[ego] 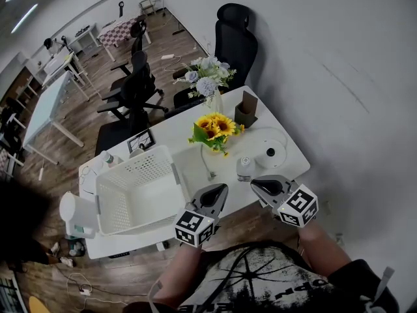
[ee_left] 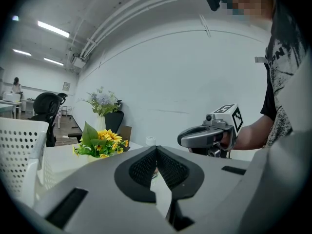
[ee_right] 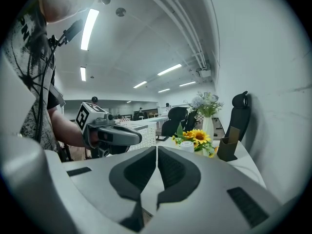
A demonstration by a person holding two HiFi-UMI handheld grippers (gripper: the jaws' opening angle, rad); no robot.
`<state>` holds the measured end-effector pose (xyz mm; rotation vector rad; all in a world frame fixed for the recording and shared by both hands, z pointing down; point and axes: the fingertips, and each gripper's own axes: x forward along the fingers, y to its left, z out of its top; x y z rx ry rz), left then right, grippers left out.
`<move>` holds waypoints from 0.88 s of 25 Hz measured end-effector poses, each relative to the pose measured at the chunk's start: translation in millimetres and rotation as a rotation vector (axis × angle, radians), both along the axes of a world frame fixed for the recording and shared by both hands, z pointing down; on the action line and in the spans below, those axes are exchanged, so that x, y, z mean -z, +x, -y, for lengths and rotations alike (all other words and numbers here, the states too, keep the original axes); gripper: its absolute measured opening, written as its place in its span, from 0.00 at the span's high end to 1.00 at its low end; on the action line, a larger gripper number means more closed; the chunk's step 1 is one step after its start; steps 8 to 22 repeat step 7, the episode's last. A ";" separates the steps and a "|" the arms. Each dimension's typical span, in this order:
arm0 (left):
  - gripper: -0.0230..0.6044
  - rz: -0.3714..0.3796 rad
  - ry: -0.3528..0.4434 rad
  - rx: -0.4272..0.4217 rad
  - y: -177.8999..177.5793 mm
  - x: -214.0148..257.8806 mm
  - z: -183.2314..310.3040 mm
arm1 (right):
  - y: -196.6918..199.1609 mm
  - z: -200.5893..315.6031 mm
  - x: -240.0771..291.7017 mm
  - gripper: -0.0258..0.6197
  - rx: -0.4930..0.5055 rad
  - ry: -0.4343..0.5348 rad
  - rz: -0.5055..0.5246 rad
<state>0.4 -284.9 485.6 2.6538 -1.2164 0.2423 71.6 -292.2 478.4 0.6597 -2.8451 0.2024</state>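
Observation:
I hold both grippers above the near edge of a white table (ego: 189, 132). My left gripper (ego: 220, 189) (ee_left: 156, 150) is shut with nothing between its jaws, its tip close to the table's front edge. My right gripper (ego: 255, 184) (ee_right: 156, 149) is shut and empty too, just in front of a small jar with a white lid (ego: 245, 167) (ee_right: 187, 146). Each gripper sees the other one beside it. A bunch of sunflowers (ego: 215, 128) (ee_left: 100, 143) (ee_right: 196, 138) stands mid-table behind them.
A white perforated basket (ego: 138, 189) (ee_right: 139, 129) fills the table's left part. A vase of pale flowers (ego: 208, 75), a brown holder (ego: 245, 111), a round white device (ego: 271, 152) and a cable (ego: 207, 164) lie further back. Black office chairs (ego: 234, 39) stand behind.

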 end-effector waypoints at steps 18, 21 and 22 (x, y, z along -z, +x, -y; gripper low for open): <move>0.95 0.000 -0.002 0.006 -2.1 2.2 0.7 | -1.4 -1.1 1.4 0.91 0.003 0.002 -0.013; 0.95 0.000 -0.002 0.006 -2.1 2.2 0.7 | -1.4 -1.1 1.4 0.91 0.003 0.002 -0.013; 0.95 0.000 -0.002 0.006 -2.1 2.2 0.7 | -1.4 -1.1 1.4 0.91 0.003 0.002 -0.013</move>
